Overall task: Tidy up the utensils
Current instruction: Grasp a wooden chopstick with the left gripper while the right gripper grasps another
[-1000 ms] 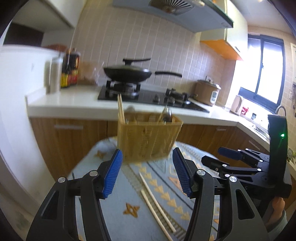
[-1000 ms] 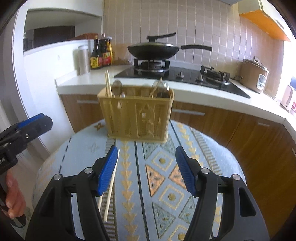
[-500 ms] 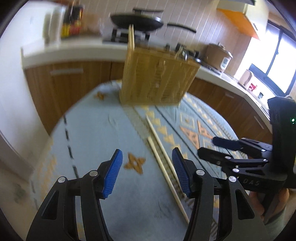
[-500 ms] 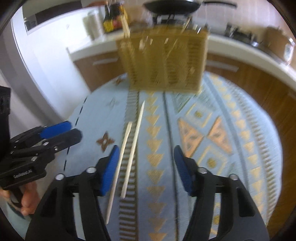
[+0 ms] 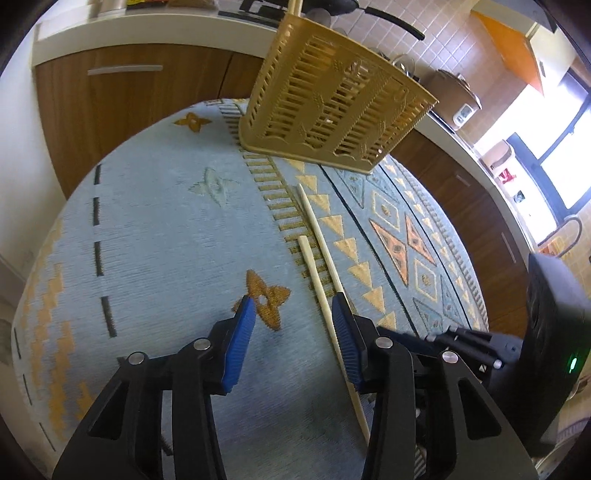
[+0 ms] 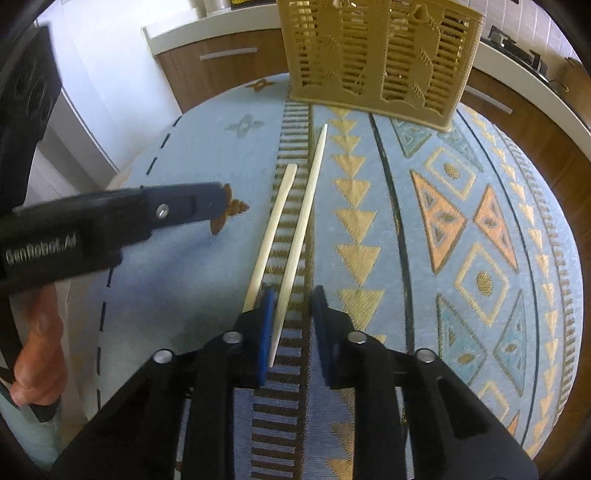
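Just chopsticks (image 6: 301, 221) between tool (image 6: 291, 295) tips

patterned blue tablecloth (image 6: 461, 229) covering round table | wooden cabinets (image 5: 122, 96) behind far edge | white countertop (image 5: 147, 33) above | bright window (image 5: 565, 158) at right

Round desk (image 5: 155, 229) under pale blue patterned cloth; wooden cabinets (image 5: 122, 99) with white countertop (image 5: 147, 33) behind, tiled wall (image 5: 443, 33), bright window (image 5: 561, 147) at right.
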A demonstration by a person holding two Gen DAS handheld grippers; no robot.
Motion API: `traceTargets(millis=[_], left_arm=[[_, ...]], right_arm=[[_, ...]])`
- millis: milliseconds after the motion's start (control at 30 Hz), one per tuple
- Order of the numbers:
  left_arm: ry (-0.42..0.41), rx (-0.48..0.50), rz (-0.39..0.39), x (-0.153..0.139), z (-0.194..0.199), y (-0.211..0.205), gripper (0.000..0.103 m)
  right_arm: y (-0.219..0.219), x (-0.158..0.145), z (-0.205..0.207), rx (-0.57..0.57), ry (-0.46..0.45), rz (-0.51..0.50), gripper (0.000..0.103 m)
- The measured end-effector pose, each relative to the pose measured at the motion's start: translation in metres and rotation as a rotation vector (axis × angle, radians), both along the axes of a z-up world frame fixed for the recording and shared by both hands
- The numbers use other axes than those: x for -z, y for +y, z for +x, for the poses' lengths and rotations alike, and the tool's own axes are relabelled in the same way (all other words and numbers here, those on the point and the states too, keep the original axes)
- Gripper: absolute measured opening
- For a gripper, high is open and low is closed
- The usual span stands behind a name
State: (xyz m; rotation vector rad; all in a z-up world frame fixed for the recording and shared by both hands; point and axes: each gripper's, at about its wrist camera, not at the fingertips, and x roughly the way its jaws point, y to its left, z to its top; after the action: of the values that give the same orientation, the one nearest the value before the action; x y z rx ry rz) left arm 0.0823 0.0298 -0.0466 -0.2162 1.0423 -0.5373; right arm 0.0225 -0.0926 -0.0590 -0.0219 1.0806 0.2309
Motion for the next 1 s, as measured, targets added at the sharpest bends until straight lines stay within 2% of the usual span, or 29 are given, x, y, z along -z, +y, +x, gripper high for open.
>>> traceTargets(millis=[33, 200, 333, 500, 567, 600, 767, 867, 1000], left_arm=[[-0.001, 0.004, 0.002, 0.000, 0.001, -0.002, 0.041], [0.003, 0.037, 0.032, -0.001, 0.011, -0.021, 0.041], [0.016, 0.062, 0.119, 0.004, 0.019, -0.045, 0.041], [0.027, 0.074, 0.228, 0.009, 0.027, -0.069, 0.030], [0.012, 0.079, 0.268, 0.008, 0.027, -0.075, 0.010], [0.005, 0.076, 0.288, 0.010, 0.027, -0.076, 0.006], [0.003, 0.038, 0.234, 0.011, 0.026, -0.067, 0.000], [-0.024, 0.003, 0.233, 0.007, 0.025, -0.055, 0.000], [0.010, -0.015, 0.225, 0.012, 0.028, -0.042, 0.000]], right_arm=[[0.001, 0.001, -0.001, 0.000, -0.005, -0.021, 0.005], [-0.021, 0.000, -0.013, 0.056, 0.004, 0.006, 0.004], [-0.046, -0.003, -0.026, 0.107, 0.008, 0.036, 0.004], [-0.071, -0.007, -0.036, 0.152, 0.025, 0.038, 0.004], [-0.077, -0.007, -0.040, 0.159, 0.031, 0.030, 0.004], [-0.081, -0.007, -0.042, 0.163, 0.040, 0.022, 0.004], [-0.086, -0.006, -0.046, 0.170, 0.062, 0.013, 0.004], [-0.085, -0.002, -0.049, 0.169, 0.080, 0.024, 0.005], [-0.082, -0.002, -0.047, 0.166, 0.074, 0.009, 0.005]])
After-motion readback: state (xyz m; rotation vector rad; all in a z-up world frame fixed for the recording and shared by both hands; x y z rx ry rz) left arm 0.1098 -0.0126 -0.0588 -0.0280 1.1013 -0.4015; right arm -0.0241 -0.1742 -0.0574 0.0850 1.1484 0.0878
